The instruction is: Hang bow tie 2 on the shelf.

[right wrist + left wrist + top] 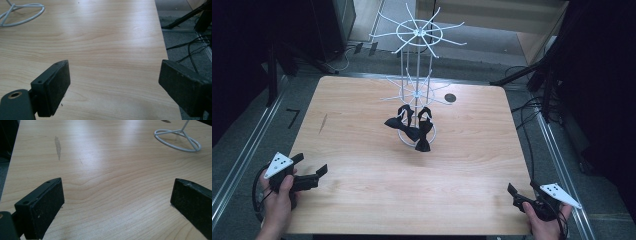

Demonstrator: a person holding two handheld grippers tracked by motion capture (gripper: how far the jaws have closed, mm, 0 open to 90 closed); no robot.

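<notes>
On the far half of the table [362,200], two black bow ties [412,127] hang from the lower ring of spokes on a white wire stand [417,75]. One bow tie sits toward the left of the stand's pole, the other hangs lower and just to its right, its bottom end over the stand's round wire base [178,141]. A second, wider ring of spokes tops the stand, bare of ties.

Well apart from the stand, both grippers rest at the near edge of the table. The left gripper [309,170] is held in a hand [279,197] at the near left corner; its jaws stand wide apart with nothing but bare wood between them, and the wire base shows far off past them in the left gripper view. The right gripper [524,190] is held at the near right corner, by the table's right edge; its jaws too are spread wide over bare wood.

A dark round hole [450,97] marks the tabletop behind the stand.
</notes>
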